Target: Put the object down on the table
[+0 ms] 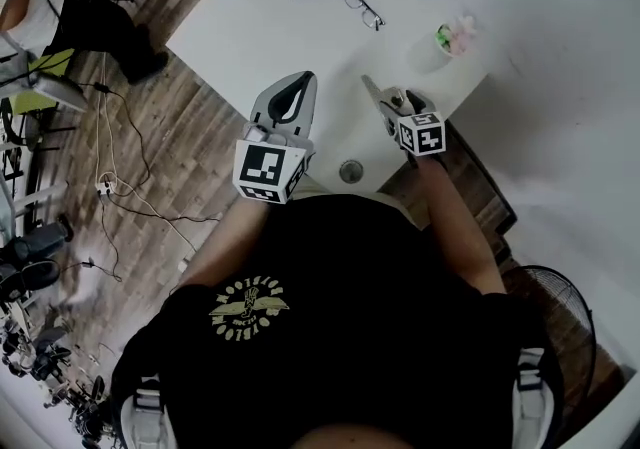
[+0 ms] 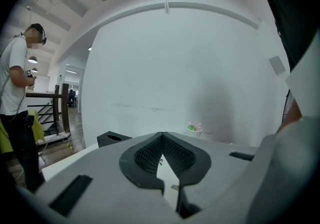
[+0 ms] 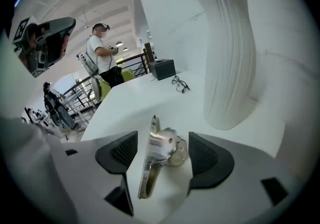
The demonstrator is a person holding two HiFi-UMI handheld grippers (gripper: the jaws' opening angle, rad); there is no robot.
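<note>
Standing wide apart, the pads (image 3: 122, 150) of the right claw (image 3: 163, 137) flank a shiny metal piece (image 3: 159, 154) without pressing on it. The metal piece stands on edge in the gap between them, its thin side toward the left pad. It appears to rest on the white counter (image 3: 140, 98).

Just beyond the claw, to its right, rises a white ribbed pot (image 3: 227, 53). Farther along the counter lie a pair of glasses (image 3: 180, 84), and past them a black box (image 3: 162, 68).

The left claw (image 2: 162, 135) is held beside the right, tips together and with nothing between them. The pot and the black box show beyond it.

From the head view, both claws hover over the counter's near edge, the right claw (image 1: 385, 97) by the near right corner. A round metal cap (image 1: 350, 171) sits in the counter top between them. Beyond the counter, a person (image 3: 102, 53) stands by a railing, and cables (image 1: 120, 177) trail over the wooden floor (image 1: 190, 127).
</note>
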